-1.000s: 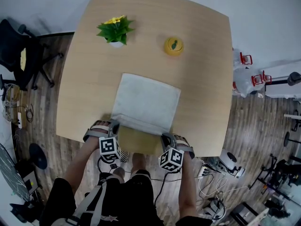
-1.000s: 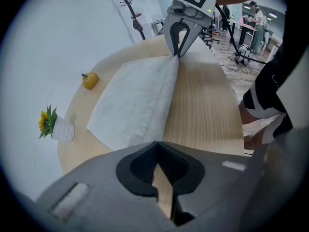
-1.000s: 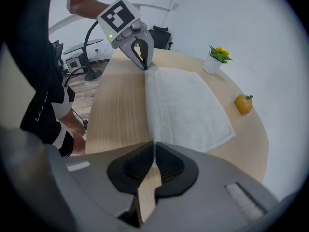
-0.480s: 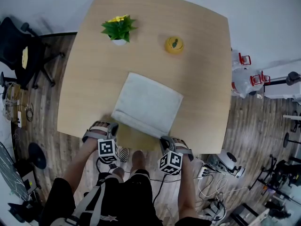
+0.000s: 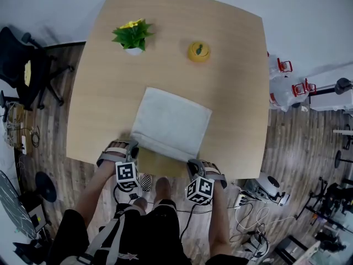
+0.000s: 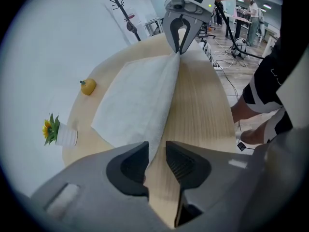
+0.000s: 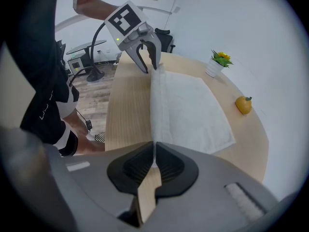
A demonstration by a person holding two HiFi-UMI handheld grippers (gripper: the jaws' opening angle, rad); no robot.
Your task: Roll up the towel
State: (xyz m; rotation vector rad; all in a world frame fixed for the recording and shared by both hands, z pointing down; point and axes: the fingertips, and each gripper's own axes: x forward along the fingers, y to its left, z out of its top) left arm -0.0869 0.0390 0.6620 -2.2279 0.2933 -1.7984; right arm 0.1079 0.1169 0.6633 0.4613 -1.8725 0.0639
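Now the towel (image 5: 172, 121) lies flat on the surface (image 5: 105, 76), a little turned, and its near edge, lifted into a soft ridge, runs across in front of us from one hand to the other. This edge is the long axis of the coming roll, and the rest of the cloth stretches away from us.

The left hand-held gripper (image 6: 157, 153) stands at the left end of this edge. Its jaws have just been opening and are now apart, with the fold between them but not pressed. The right hand-held gripper (image 7: 153, 158) is closed on the right end and pinches the cloth. We judge both hands are equally near.

Beyond the far edge, well apart from the towel, stand a small flower pot (image 5: 132, 36) and a yellow fruit-shaped ornament (image 5: 198, 51). We see nothing in the way of the roll.
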